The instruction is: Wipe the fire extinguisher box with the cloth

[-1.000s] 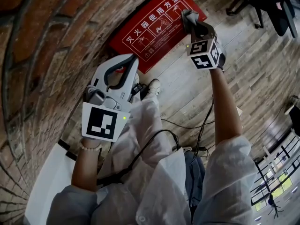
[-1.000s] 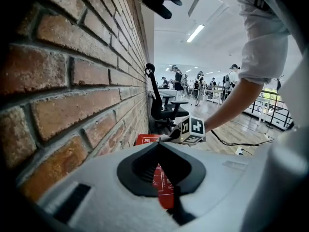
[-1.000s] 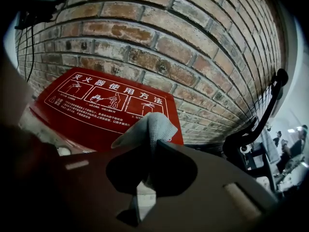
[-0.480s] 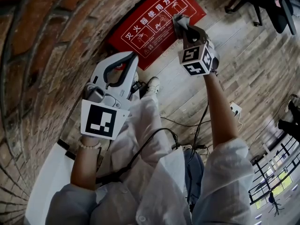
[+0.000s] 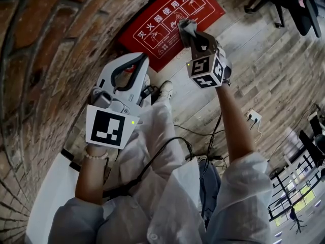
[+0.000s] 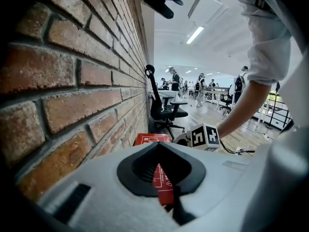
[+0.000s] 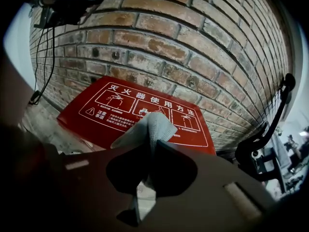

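Observation:
The red fire extinguisher box [image 5: 161, 28] with white printed instructions lies on the wooden floor against the brick wall; it also shows as the box [image 7: 104, 111] and the box [image 6: 150, 139] in the gripper views. My right gripper [image 5: 189, 34] is shut on a grey cloth [image 5: 186, 27] and holds it at the box's printed face, near the middle. In the right gripper view the cloth [image 7: 150, 127] sticks out past the right gripper [image 7: 151, 146]. My left gripper [image 5: 141, 61], white, hangs shut and empty short of the box's near end; the left gripper [image 6: 158, 149] points toward the box.
A brick wall [image 5: 45, 60] runs along the left. A black office chair [image 6: 161, 108] stands beyond the box. Cables [image 5: 203, 136] and a white socket [image 5: 254, 117] lie on the plank floor. The person's shoe [image 5: 165, 91] is near the box. People stand far off.
My right gripper has slid the cloth leftward along the box face, from its far end toward the middle. The left gripper has barely moved.

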